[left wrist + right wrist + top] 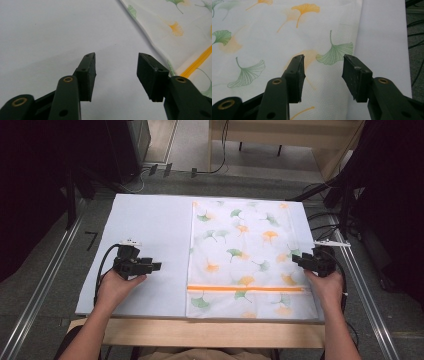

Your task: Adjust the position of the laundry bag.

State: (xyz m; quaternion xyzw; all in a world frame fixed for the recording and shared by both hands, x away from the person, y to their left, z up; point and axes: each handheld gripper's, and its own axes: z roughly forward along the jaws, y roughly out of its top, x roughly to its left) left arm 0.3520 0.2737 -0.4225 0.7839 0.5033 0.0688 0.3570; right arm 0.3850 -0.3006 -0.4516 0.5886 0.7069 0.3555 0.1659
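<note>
A white cloth [245,255] printed with green and orange ginkgo leaves lies flat on the right half of the white board [150,225], an orange stripe [245,288] across its near end. My left gripper [156,266] hovers over bare board, left of the cloth's edge [150,37], and stands open with nothing between its jaws [116,67]. Over the cloth's right edge [355,32] my right gripper [296,260] is open too, jaws apart above the fabric [323,72].
The board sits on a wooden table [200,332] with metal rails [45,280] along both sides. Cables [330,220] and dark equipment stand on the floor beyond the right rail. A light wooden bench [280,135] is at the back.
</note>
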